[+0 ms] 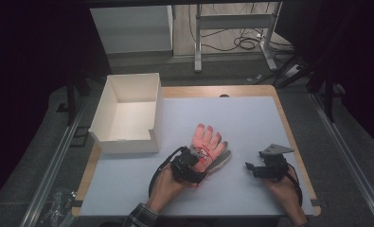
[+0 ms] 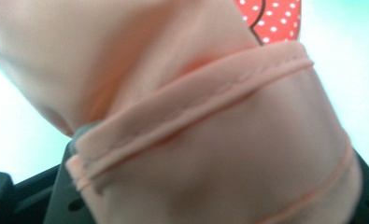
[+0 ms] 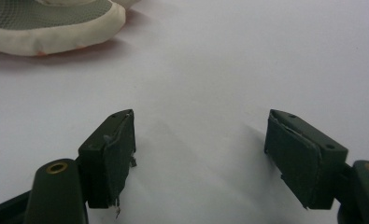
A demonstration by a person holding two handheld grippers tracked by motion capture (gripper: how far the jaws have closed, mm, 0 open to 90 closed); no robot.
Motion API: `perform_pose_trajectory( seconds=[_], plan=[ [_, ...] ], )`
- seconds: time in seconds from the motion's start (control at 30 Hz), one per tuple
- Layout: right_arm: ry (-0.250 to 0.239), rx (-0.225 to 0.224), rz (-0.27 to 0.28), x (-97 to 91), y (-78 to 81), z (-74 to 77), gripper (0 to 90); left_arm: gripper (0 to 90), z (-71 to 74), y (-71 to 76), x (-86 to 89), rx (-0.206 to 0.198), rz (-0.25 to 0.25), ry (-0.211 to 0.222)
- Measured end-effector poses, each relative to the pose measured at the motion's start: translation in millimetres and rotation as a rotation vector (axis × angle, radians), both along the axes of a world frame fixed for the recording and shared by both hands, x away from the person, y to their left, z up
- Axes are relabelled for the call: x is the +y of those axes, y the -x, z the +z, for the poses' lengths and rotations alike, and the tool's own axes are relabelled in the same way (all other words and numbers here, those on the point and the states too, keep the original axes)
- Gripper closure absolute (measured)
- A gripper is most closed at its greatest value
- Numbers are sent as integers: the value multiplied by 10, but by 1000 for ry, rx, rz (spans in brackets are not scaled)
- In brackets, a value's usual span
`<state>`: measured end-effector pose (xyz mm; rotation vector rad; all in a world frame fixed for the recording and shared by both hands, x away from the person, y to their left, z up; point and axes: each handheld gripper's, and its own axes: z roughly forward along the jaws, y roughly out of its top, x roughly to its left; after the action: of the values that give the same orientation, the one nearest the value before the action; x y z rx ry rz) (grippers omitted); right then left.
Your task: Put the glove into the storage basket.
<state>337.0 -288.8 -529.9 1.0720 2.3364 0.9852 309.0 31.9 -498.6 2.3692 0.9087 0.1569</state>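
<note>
A peach-pink glove [image 1: 206, 141] with a red dotted patch lies palm-side up on the white table [image 1: 251, 118], fingers pointing away from me. My left gripper [image 1: 194, 163] is at the glove's wrist end, shut on the cuff. In the left gripper view the hemmed cuff [image 2: 219, 140] bulges right in front of the camera and covers the jaws. My right gripper [image 1: 249, 167] rests low on the table to the right of the glove, apart from it. Its jaws stand open [image 3: 201, 140] over bare table. A grey-mesh, cream-edged part of the glove [image 3: 56, 23] lies beyond them.
A white open-topped box [image 1: 128, 144] stands at the table's left, behind my left hand, with a low notch in its front wall. The wooden table edge [image 1: 293, 142] runs close to my right hand. Metal frame legs and cables stand on the floor beyond.
</note>
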Motion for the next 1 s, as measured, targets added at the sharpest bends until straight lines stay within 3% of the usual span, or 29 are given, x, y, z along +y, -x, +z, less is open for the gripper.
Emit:
perform_pose_trajectory(
  seconds=[0.17,0.43,0.87,1.0],
  plan=[
    [0,0,-1,1,0,0,249,416,52,-28,78,-8,12,30],
    [0,1,-1,0,0,0,248,431,145,-72,123,-27,23,28],
    [-1,0,-1,0,0,0,248,447,529,-239,222,-99,74,29],
    [1,0,0,-1,-1,1,248,491,650,-312,281,-111,93,45]
  ],
)
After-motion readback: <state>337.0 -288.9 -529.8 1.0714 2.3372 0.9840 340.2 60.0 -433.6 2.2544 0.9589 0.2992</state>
